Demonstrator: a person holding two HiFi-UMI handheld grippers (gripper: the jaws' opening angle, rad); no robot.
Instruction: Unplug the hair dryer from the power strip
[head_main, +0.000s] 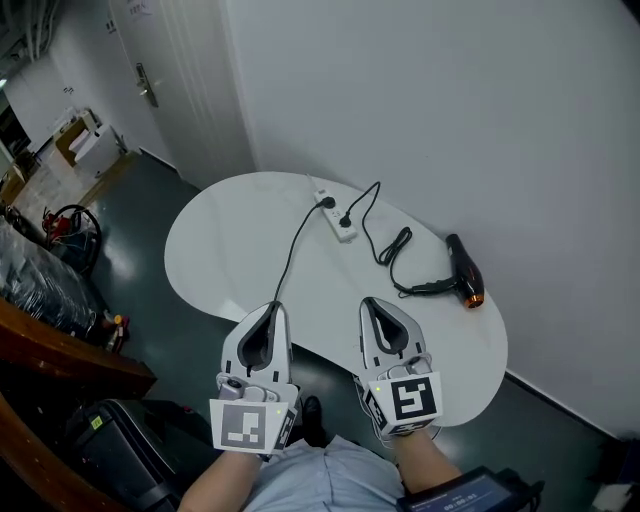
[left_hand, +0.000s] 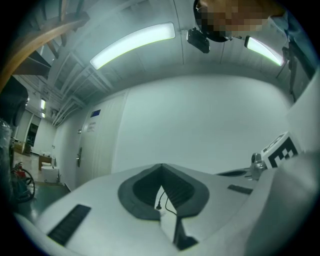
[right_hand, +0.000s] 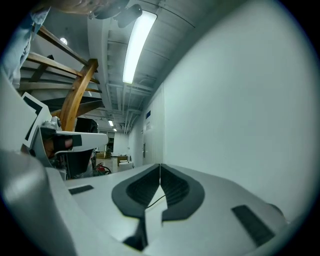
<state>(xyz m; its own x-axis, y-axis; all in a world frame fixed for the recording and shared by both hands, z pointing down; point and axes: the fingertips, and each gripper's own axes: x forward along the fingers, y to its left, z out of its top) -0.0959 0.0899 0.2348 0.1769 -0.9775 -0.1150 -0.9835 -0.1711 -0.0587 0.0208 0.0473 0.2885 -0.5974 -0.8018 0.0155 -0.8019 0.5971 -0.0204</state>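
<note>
A white power strip (head_main: 335, 216) lies at the far side of the white table (head_main: 215, 250), with two black plugs in it. From one plug a cord (head_main: 385, 240) loops to the black hair dryer (head_main: 464, 271), which lies at the right by the wall. The other cable (head_main: 293, 250) runs toward the table's near edge. My left gripper (head_main: 276, 306) and right gripper (head_main: 367, 301) hover side by side over the near edge, well short of the strip. Both are shut and hold nothing. In the left gripper view the left gripper (left_hand: 161, 166) has its jaw tips touching, as does the right gripper (right_hand: 160, 165) in the right gripper view.
A white wall (head_main: 450, 110) runs behind the table and a door (head_main: 175, 80) stands at the back left. Boxes and clutter (head_main: 60, 160) sit on the dark floor to the left. A black bag (head_main: 120, 440) lies by my legs.
</note>
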